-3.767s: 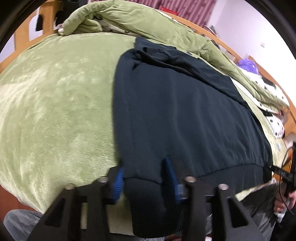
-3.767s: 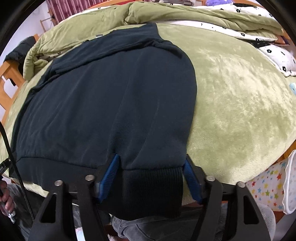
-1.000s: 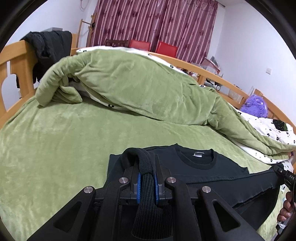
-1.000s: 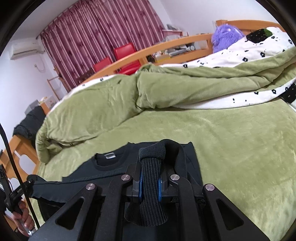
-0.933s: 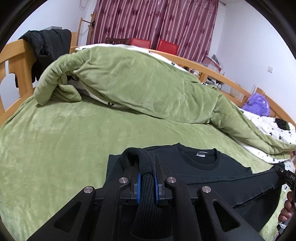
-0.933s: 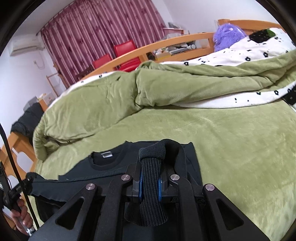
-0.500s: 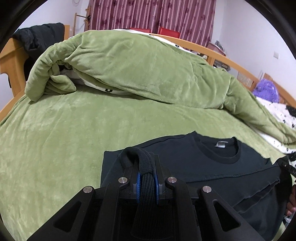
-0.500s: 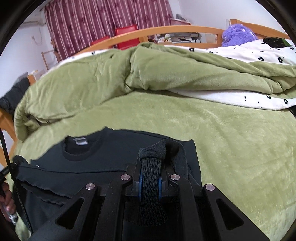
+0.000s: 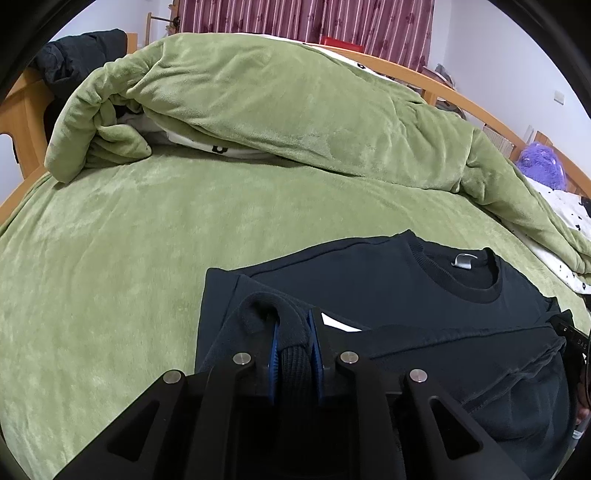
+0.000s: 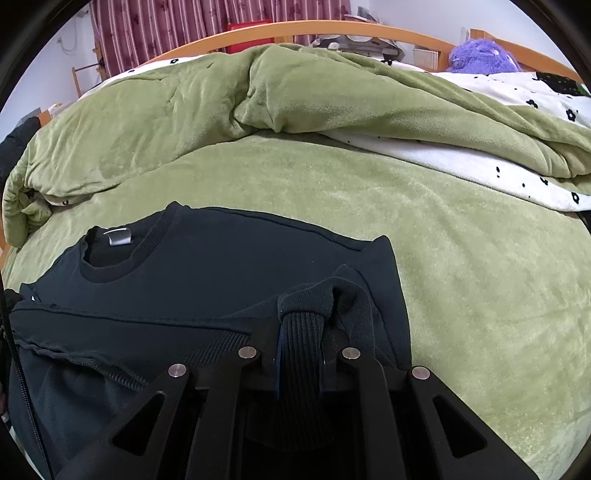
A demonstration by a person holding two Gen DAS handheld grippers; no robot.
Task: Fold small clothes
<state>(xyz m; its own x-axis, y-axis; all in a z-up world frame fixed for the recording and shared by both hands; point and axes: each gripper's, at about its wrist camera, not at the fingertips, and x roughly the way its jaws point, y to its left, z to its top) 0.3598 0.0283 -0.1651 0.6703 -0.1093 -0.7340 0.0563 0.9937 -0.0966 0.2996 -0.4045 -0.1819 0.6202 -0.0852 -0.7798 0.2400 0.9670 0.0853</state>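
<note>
Both clamped on ribbed hem: left gripper (image 9: 293, 347), right gripper (image 10: 300, 345), carrying it toward collar (image 9: 461, 275) of dark sweatshirt (image 10: 221, 266) on green blanket (image 9: 110, 240); hem parallel to collar, straight ahead.

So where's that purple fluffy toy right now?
The purple fluffy toy sits far back on the right in both views, beside the wooden bed rail, beyond the bunched green blanket.
</note>
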